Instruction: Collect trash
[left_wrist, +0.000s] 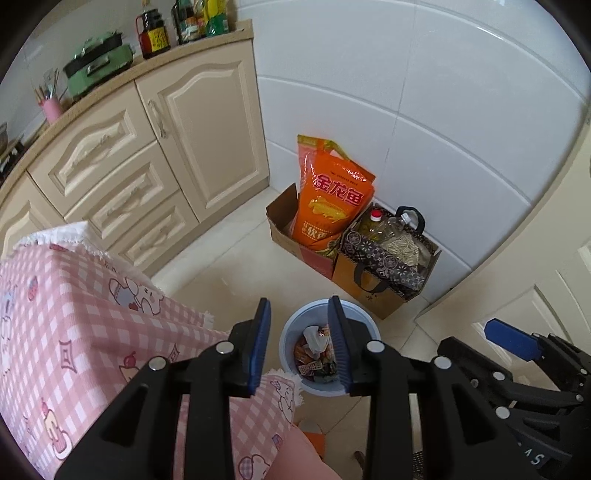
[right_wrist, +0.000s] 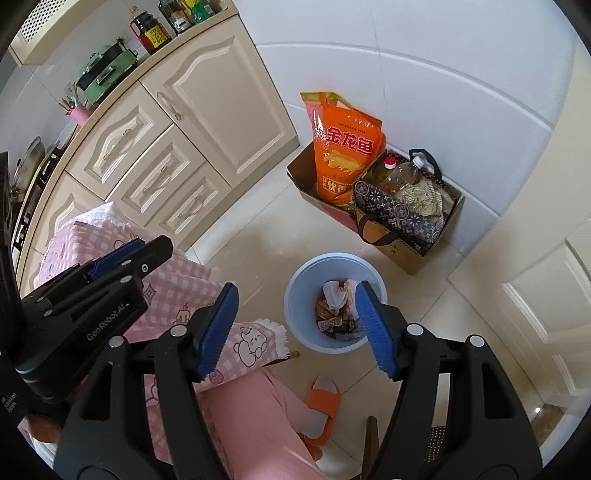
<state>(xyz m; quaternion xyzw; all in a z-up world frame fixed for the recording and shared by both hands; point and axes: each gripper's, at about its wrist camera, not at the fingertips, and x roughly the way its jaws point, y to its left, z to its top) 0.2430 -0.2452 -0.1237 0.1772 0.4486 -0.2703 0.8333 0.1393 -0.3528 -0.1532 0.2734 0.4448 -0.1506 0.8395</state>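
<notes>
Kitchen floor: blue bin (right_wrist: 295, 295) holds wrappers (right_wrist: 334, 314). Left gripper (left_wrist: 299, 343) and right gripper (right_wrist: 295, 328) both spread, empty. Next: return to table (left_wrist: 74, 314), grab remaining trash squarely.

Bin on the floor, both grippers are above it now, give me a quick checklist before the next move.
1. Left gripper empty: ok, nothing between its pads.
2. Right gripper empty: ok, jaws wide apart, nothing held.
3. Trash inside the bin: ok, wrappers and a crumpled tissue lie at the bottom.
4. Bin upright with room left: ok, only the bottom is covered.
5. Floor around the bin free of dropped trash: ok in what shows; the part behind the grippers is hidden.
6. More trash on the table: cannot tell, only its pink checked cloth shows.
</notes>
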